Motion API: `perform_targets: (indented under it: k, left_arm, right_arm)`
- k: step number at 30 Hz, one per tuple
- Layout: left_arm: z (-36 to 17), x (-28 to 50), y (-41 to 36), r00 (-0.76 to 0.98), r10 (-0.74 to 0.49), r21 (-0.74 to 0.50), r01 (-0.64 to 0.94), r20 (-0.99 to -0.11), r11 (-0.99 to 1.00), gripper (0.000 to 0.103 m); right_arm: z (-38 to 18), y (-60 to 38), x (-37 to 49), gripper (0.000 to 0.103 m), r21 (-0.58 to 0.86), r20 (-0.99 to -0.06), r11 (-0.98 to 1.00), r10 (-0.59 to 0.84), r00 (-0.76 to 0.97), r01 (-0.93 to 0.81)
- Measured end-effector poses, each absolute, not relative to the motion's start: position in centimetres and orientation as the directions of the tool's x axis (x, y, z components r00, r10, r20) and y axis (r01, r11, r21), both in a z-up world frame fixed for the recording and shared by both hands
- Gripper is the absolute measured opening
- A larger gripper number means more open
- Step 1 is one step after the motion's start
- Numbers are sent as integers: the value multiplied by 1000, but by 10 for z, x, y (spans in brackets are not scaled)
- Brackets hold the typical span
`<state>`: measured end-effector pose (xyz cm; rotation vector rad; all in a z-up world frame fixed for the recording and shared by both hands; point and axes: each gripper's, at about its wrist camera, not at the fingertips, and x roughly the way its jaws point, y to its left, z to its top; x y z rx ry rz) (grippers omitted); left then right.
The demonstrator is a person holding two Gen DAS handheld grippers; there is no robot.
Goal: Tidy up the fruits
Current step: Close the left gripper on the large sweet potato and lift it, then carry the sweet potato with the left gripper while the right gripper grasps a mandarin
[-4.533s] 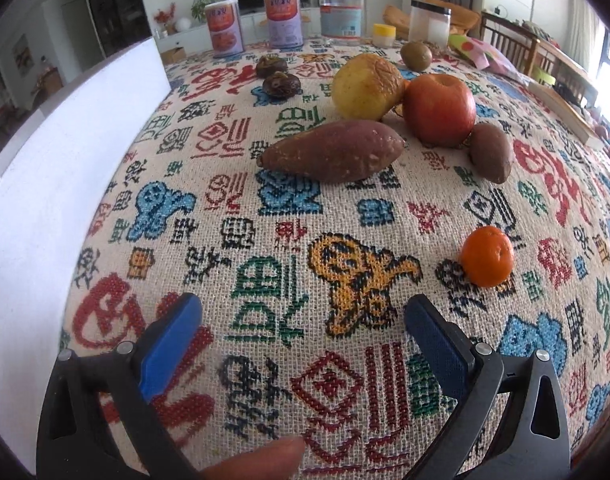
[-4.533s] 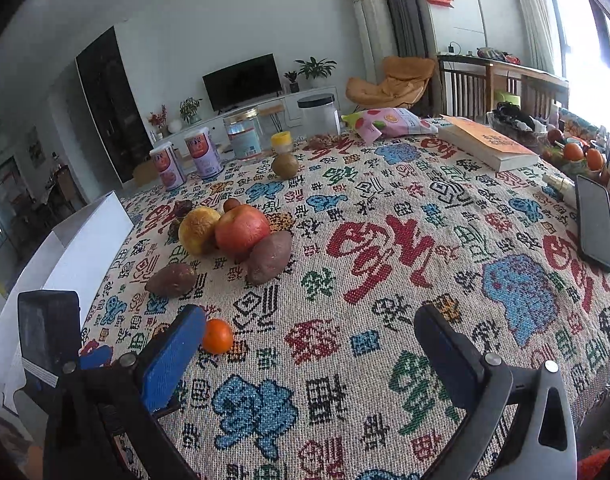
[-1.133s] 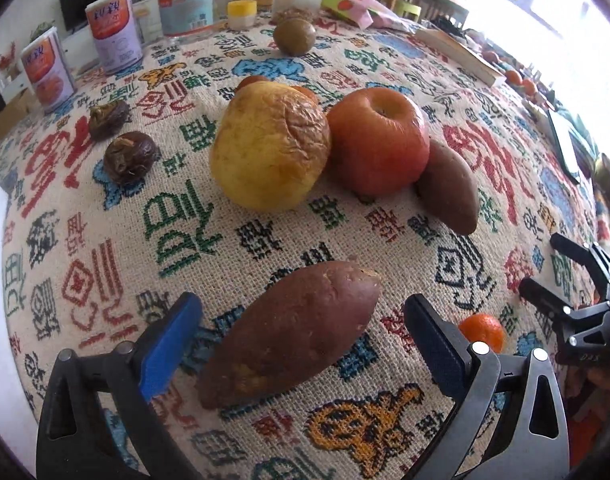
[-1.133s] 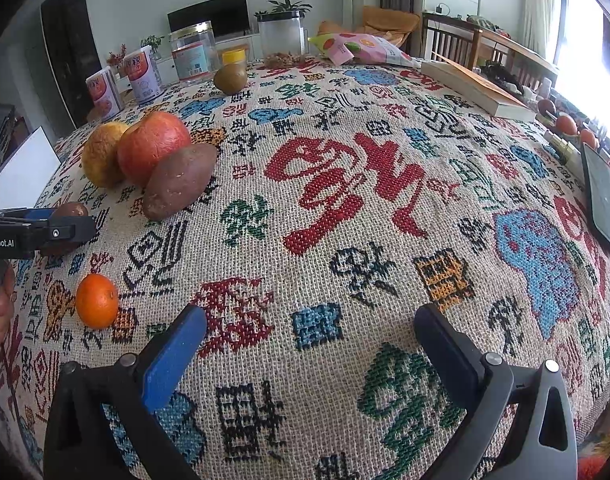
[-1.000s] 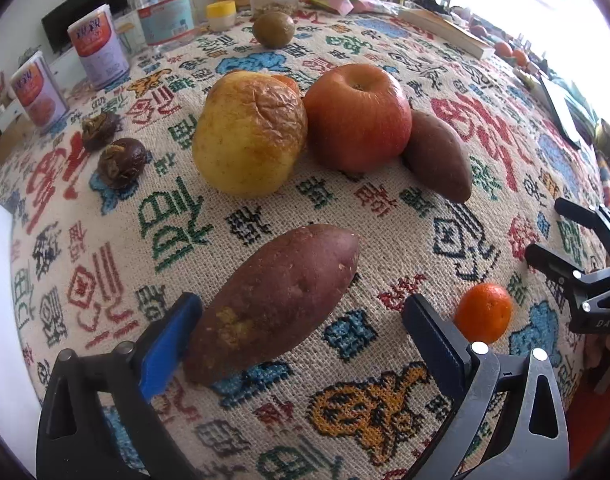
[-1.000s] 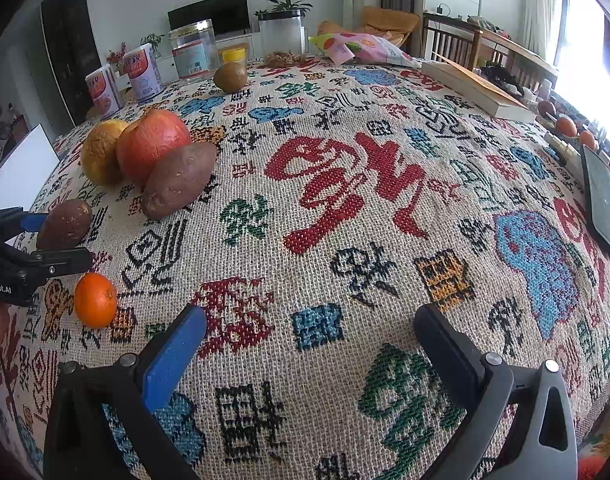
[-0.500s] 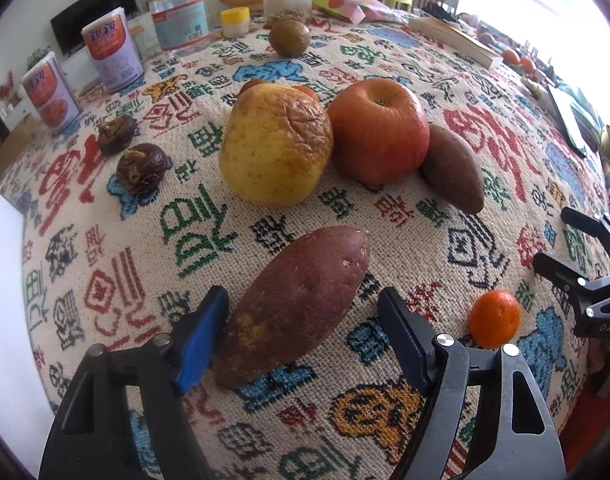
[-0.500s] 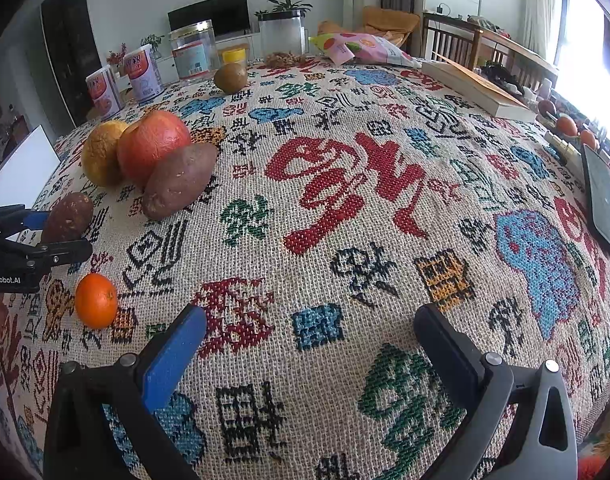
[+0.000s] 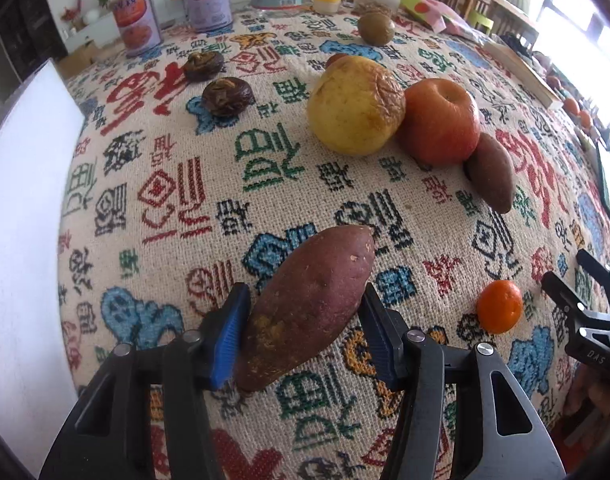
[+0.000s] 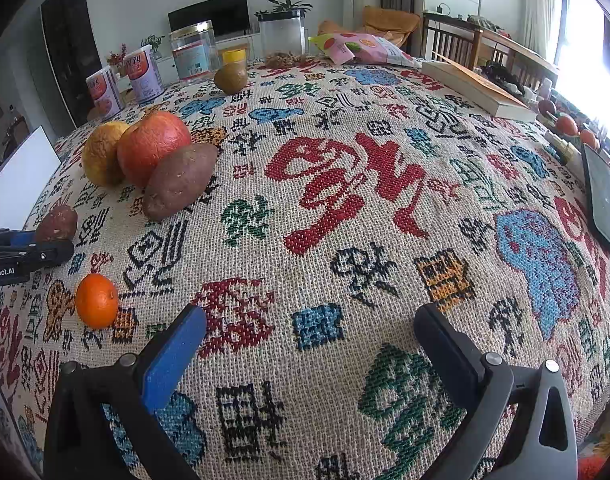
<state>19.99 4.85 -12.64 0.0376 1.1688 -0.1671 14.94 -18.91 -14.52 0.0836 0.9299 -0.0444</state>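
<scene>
Fingers (image 9: pixel 229 336) now hiding sweet potato (image 9: pixel 309 304) flanks

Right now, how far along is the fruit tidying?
Barely started. Nothing looks sorted yet. The left gripper has closed on one sweet potato. The yellow pear, red apple and small orange lie loose on the tablecloth; the right gripper is open.

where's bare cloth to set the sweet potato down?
Left gripper is shut on the sweet potato. Bare cloth: between the white board and yellow apple, and in front of the open right gripper. Crowded around the red apple; tangerine sits right.
</scene>
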Motion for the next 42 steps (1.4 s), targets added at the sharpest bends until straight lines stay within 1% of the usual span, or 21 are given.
perform_targets:
  k: [2,5,8,10,12,14,15,18,20,21,22,24,26,28,34,36,38,39,40,41,42]
  left_arm:
    - [-126,182,57,368,-123,-92,101,-922,991,57]
    - [-127,163,57,378,-137,-97,122,-915,988,56]
    - [-129,156,47,397,-98,-21,194,-912,981,61]
    - [-129,155,41,419,-68,37,237,-906,971,62]
    - [-129,154,37,437,-58,70,272,-898,960,61]
    - [-127,155,36,446,-63,75,284,-893,956,49]
    - [-126,156,37,445,-70,66,282,-893,957,49]
    - [-125,158,50,441,-113,-14,223,-890,975,48]
    - [-124,154,60,433,-148,-88,157,-889,984,48]
    - [-123,151,66,429,-176,-132,130,-886,983,48]
    - [-121,146,72,427,-207,-178,107,-880,978,48]
    - [-116,133,81,434,-252,-244,76,-865,967,48]
    - [-109,120,85,448,-268,-270,59,-853,961,48]
    - [-101,108,88,461,-291,-300,56,-838,952,48]
    - [-83,86,91,488,-305,-327,41,-818,944,48]
    - [-84,84,91,494,-294,-319,34,-819,947,48]
    - [-86,83,92,491,-287,-321,17,-823,947,48]
    - [-87,82,93,490,-290,-328,9,-822,945,48]
    - [-86,80,94,491,-293,-334,5,-820,942,48]
    - [-84,77,95,495,-294,-336,6,-817,942,48]
    - [-83,75,96,501,-290,-332,6,-815,943,48]
  right_arm:
    - [-145,-189,149,103,53,-802,996,-2,598,75]
    - [-145,-189,150,103,50,-802,996,-4,597,75]
    - [-145,-190,149,103,61,-800,995,4,599,74]
    - [-141,-199,146,103,142,-785,987,65,617,77]
    - [-136,-214,146,103,283,-760,956,177,626,74]
    - [-130,-222,157,103,378,-756,924,271,595,60]
    - [-122,-222,167,101,395,-760,918,298,577,46]
    - [-98,-201,202,93,397,-773,917,353,527,-32]
    - [-93,-180,230,85,384,-797,919,376,472,-84]
    - [-93,-169,242,75,367,-811,925,371,453,-100]
    - [-96,-159,253,70,338,-829,934,353,433,-115]
    - [-108,-141,269,67,284,-867,950,312,388,-131]
    - [-121,-135,279,66,268,-889,956,294,350,-121]
    - [-132,-138,283,44,296,-892,948,318,321,-117]
    - [-129,-173,260,43,322,-892,945,321,319,-51]
    - [-129,-181,247,43,294,-904,954,297,308,-59]
    - [-128,-179,234,43,226,-918,967,252,305,-119]
    - [-125,-177,228,45,163,-928,977,199,316,-136]
    - [-117,-175,220,59,73,-926,987,119,357,-140]
    - [-107,-172,211,67,-14,-908,990,45,416,-139]
    - [-94,-168,198,74,-47,-875,987,35,484,-157]
